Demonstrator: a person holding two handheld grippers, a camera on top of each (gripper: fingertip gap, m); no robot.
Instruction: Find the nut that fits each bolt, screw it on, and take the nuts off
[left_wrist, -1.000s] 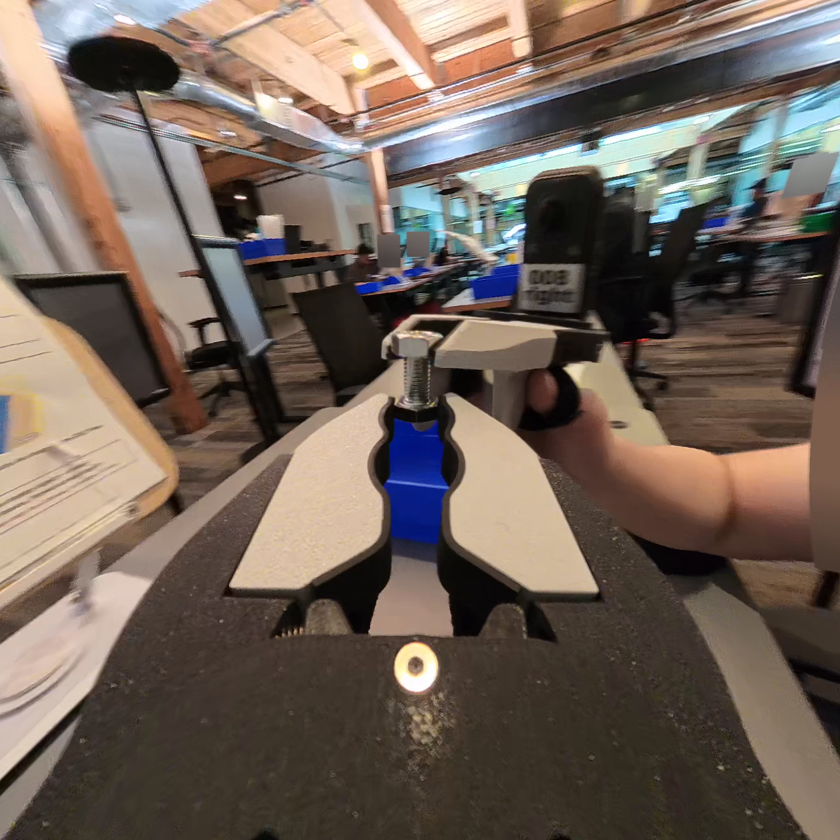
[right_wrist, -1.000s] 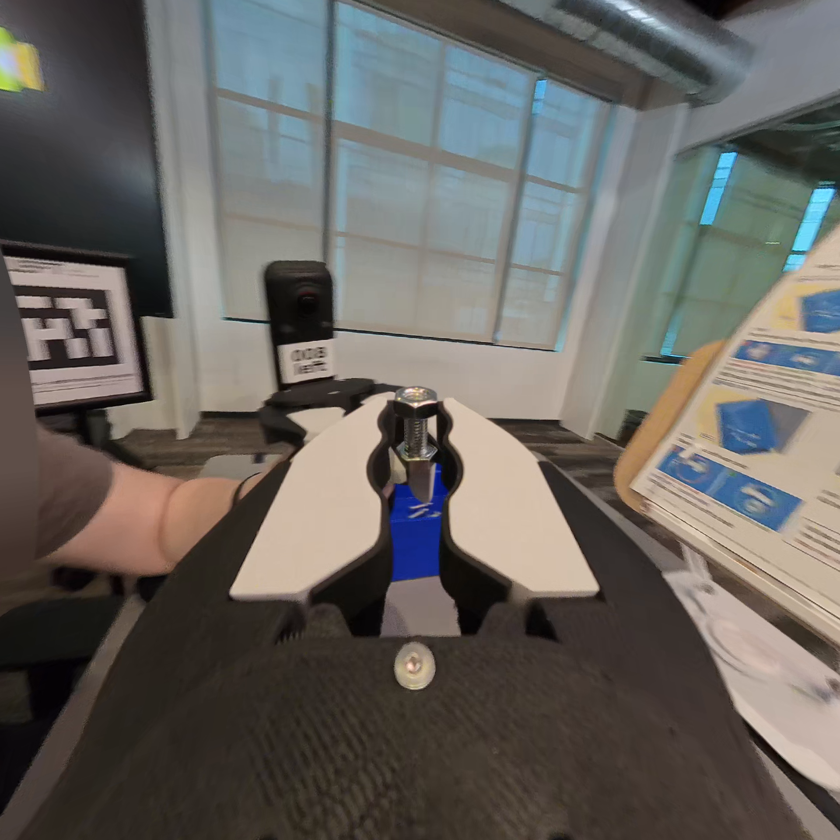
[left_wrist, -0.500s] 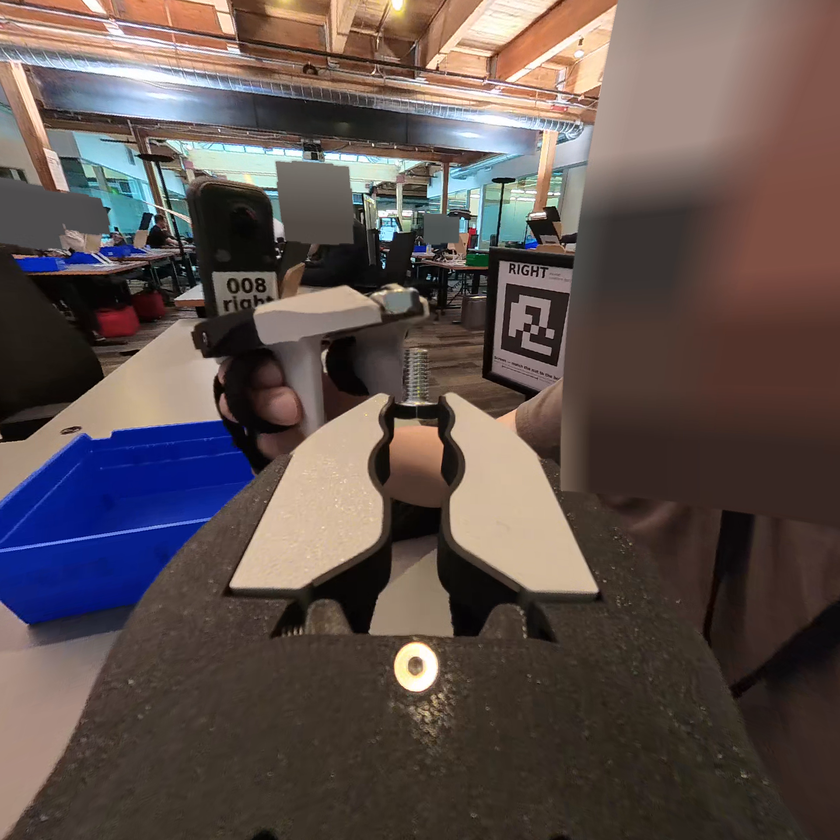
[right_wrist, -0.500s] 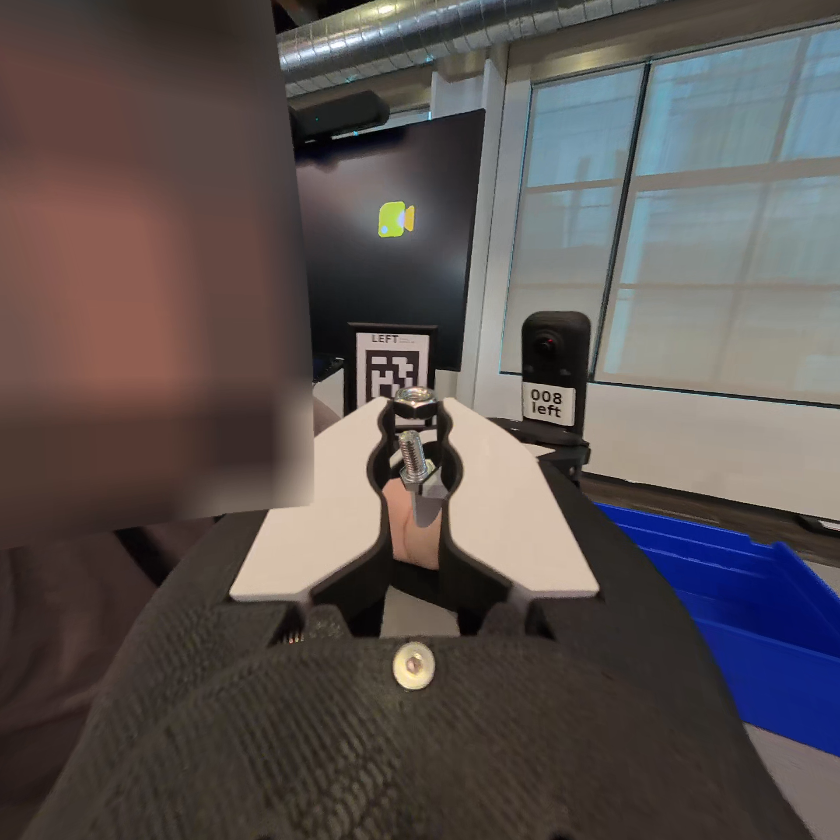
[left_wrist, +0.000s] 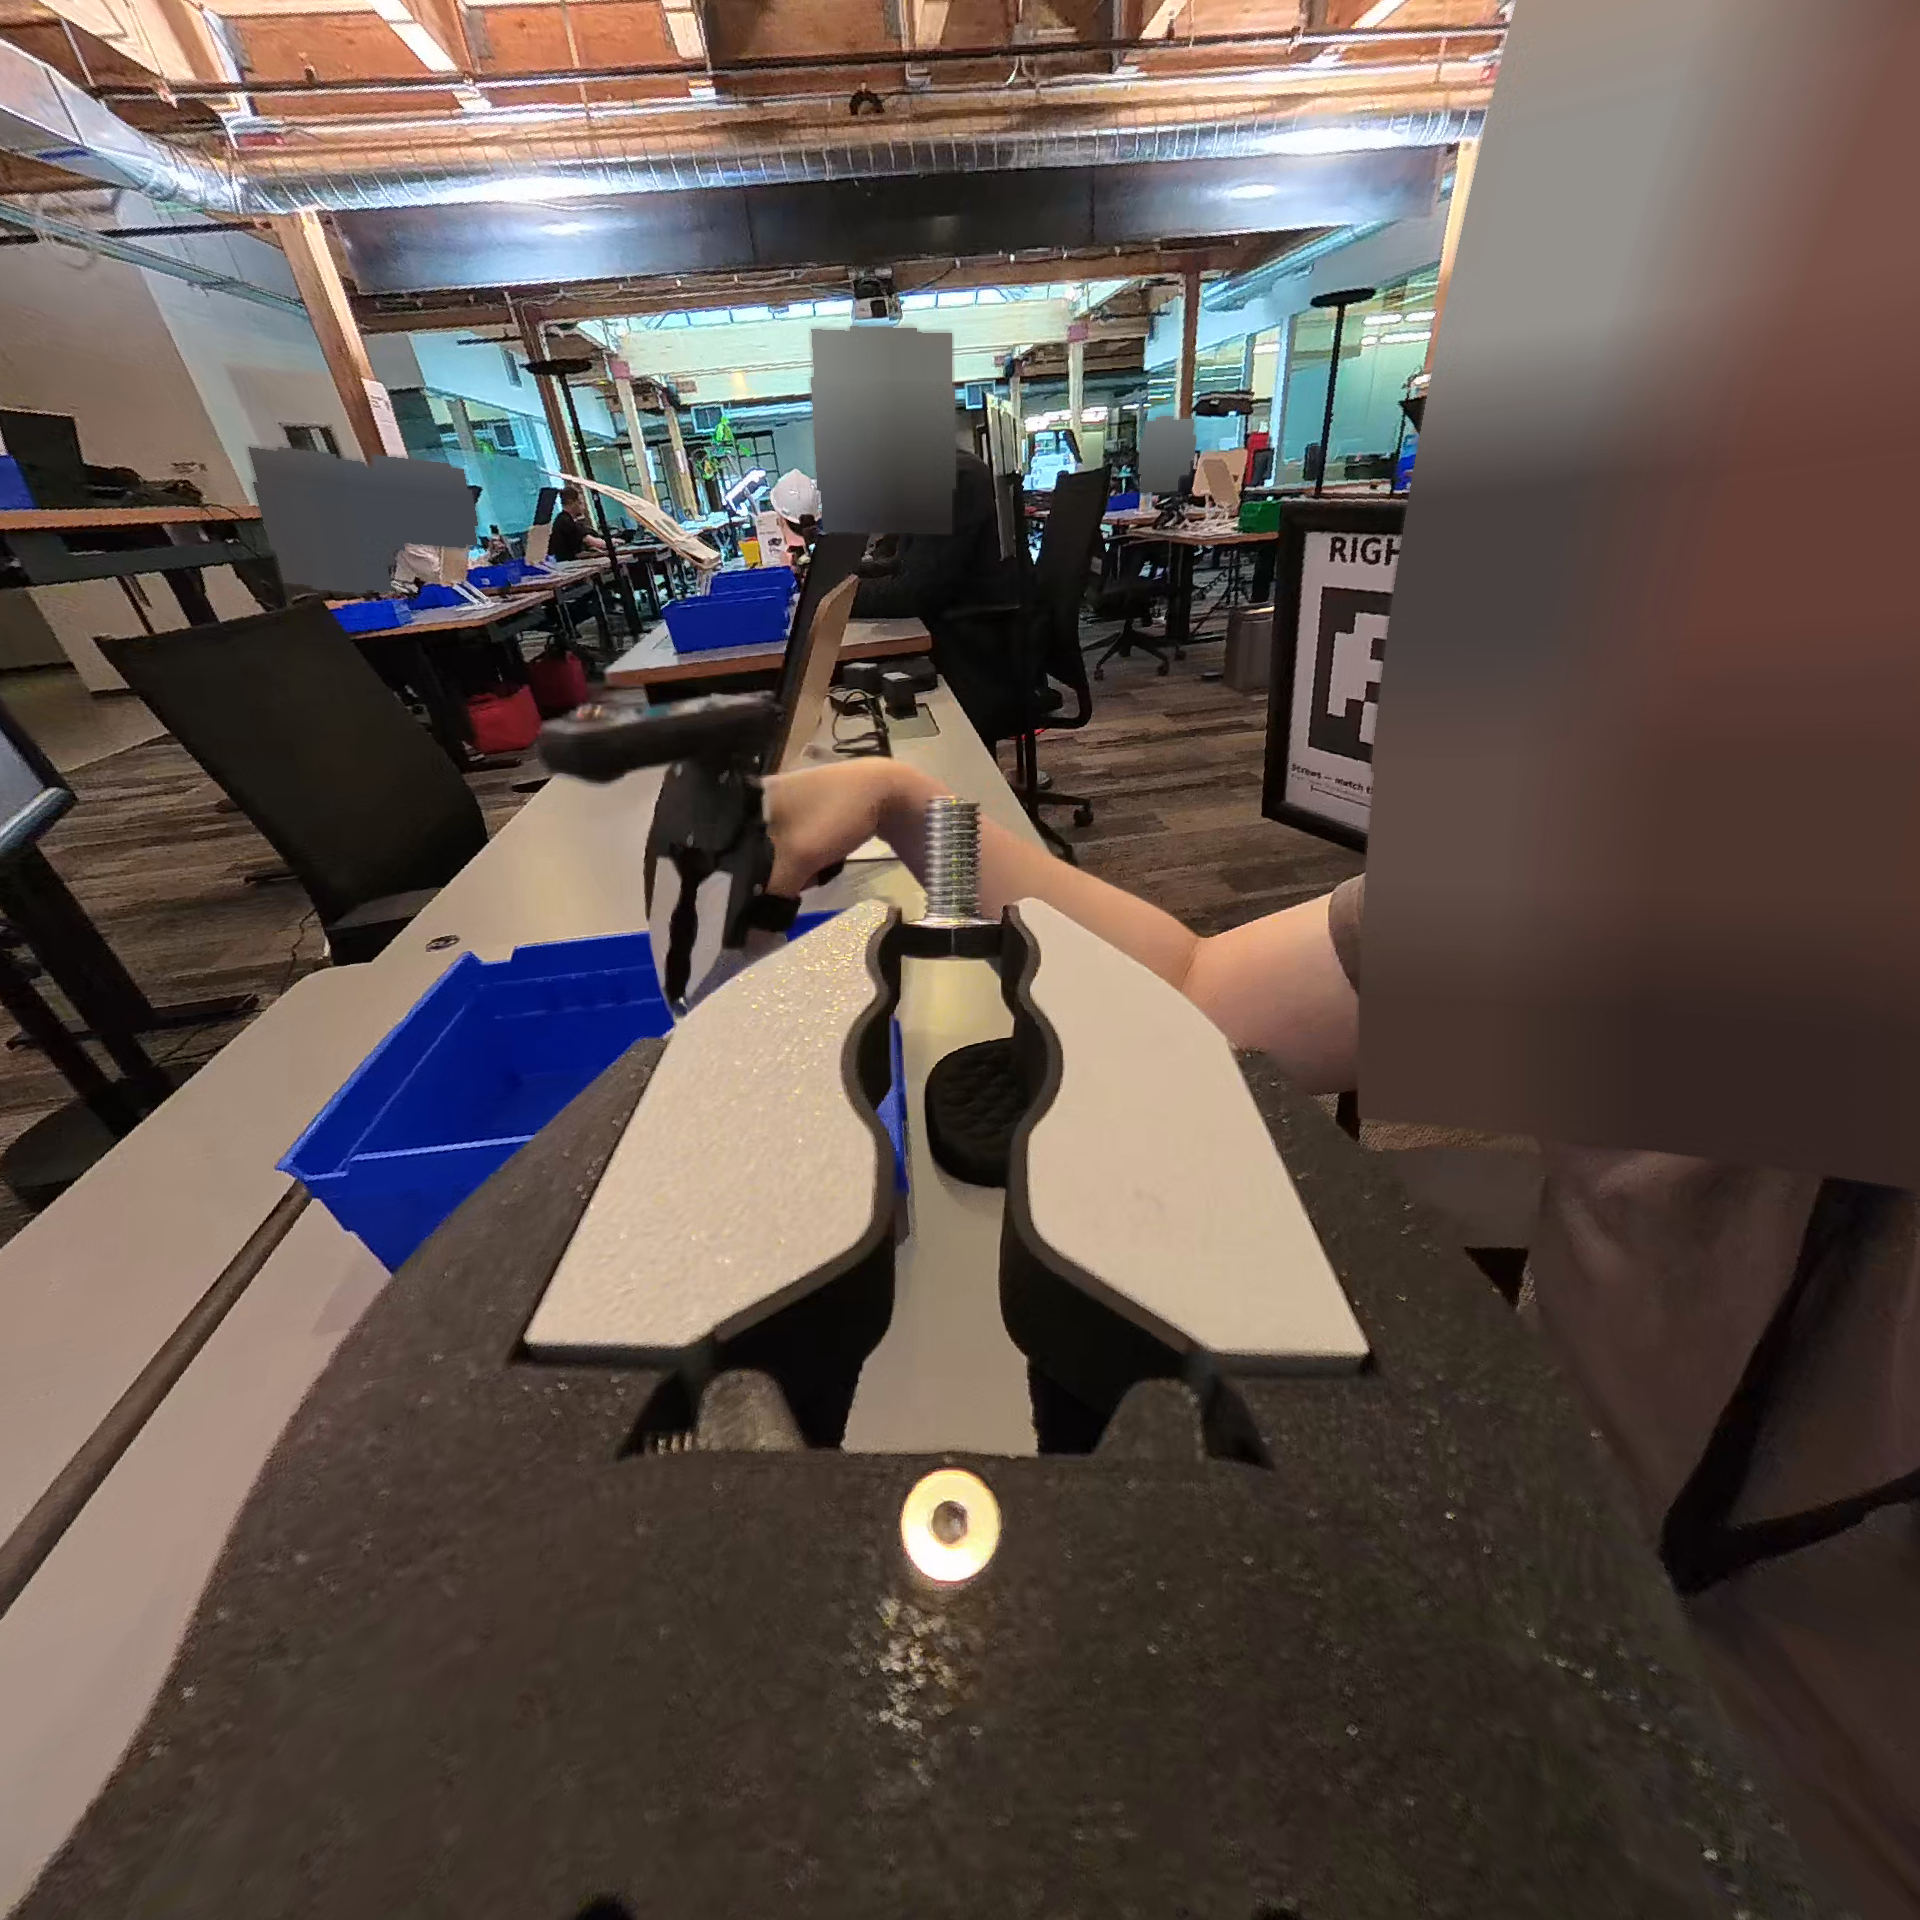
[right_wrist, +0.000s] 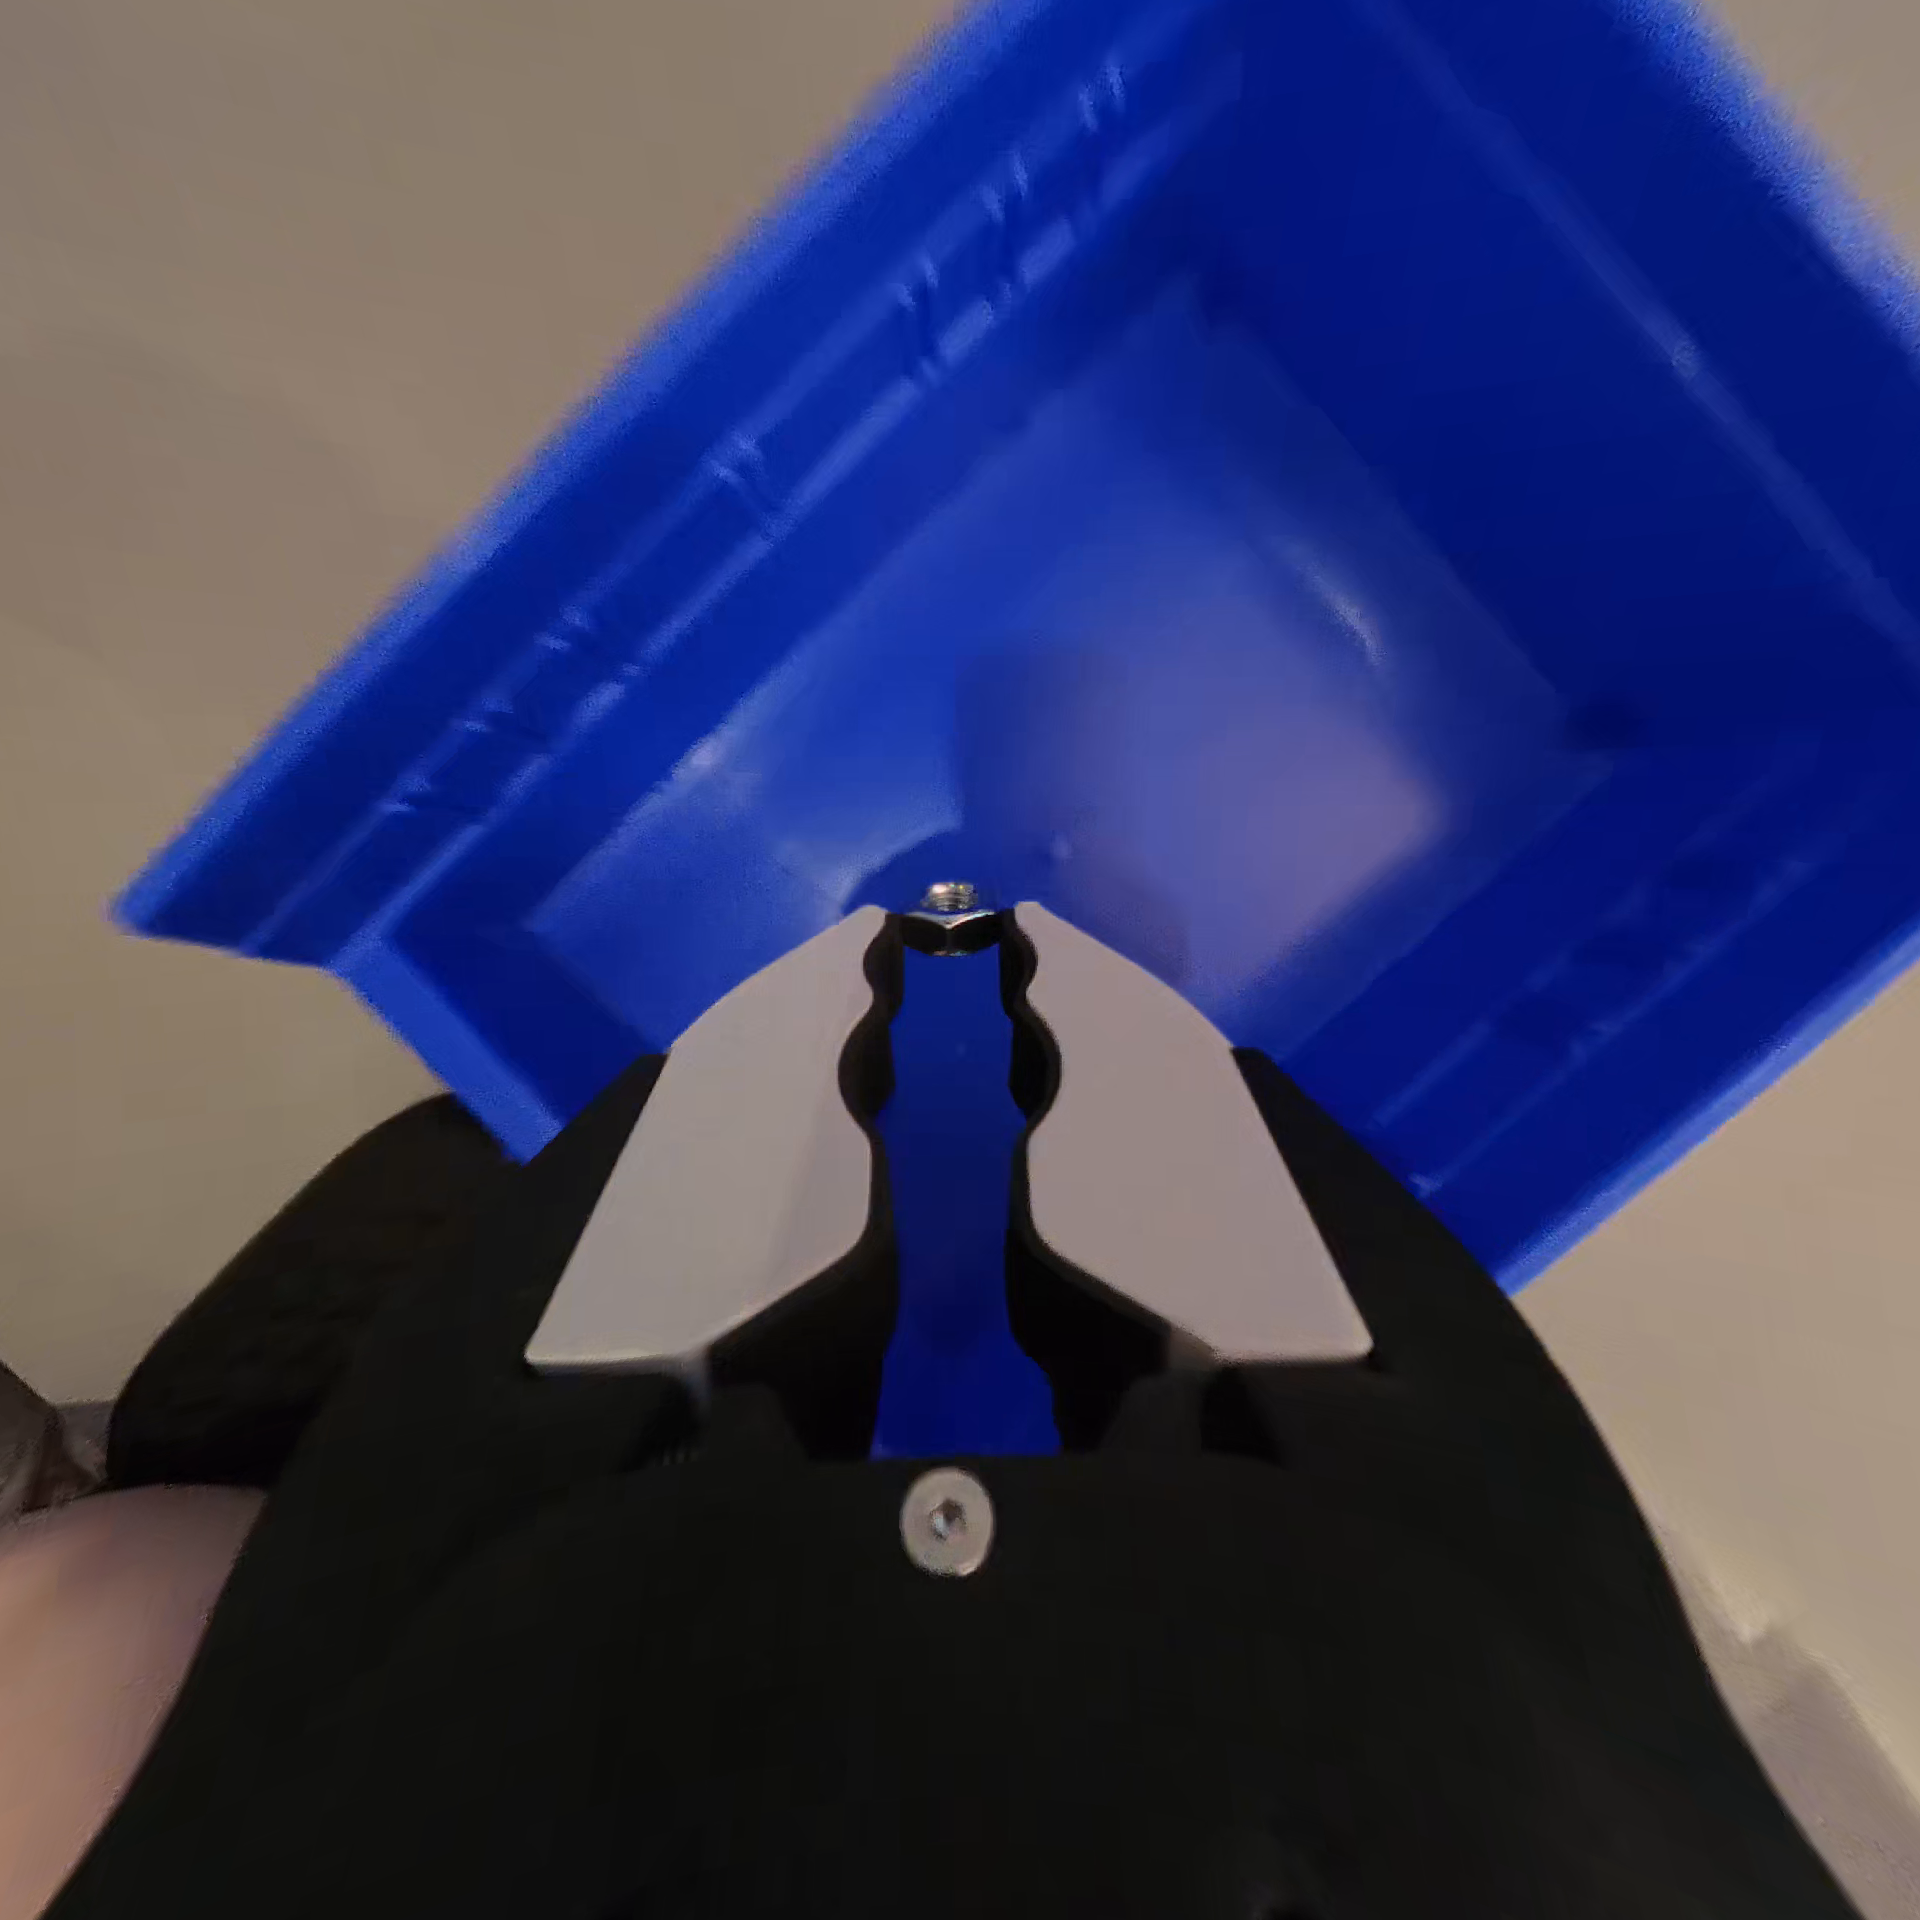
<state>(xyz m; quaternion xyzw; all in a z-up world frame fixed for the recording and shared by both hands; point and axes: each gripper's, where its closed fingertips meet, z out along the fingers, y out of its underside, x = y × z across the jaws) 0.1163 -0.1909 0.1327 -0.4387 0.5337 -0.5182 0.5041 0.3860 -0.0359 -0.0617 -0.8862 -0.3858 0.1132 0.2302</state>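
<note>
Nut (right_wrist: 947, 928) sits pinched at right tool (right_wrist: 949, 914) tips, above blue bin (right_wrist: 1558, 520).

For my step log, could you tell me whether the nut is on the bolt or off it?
Off. The left gripper holds the bolt with bare threads, while the right gripper holds the nut over the blue bin.
</note>
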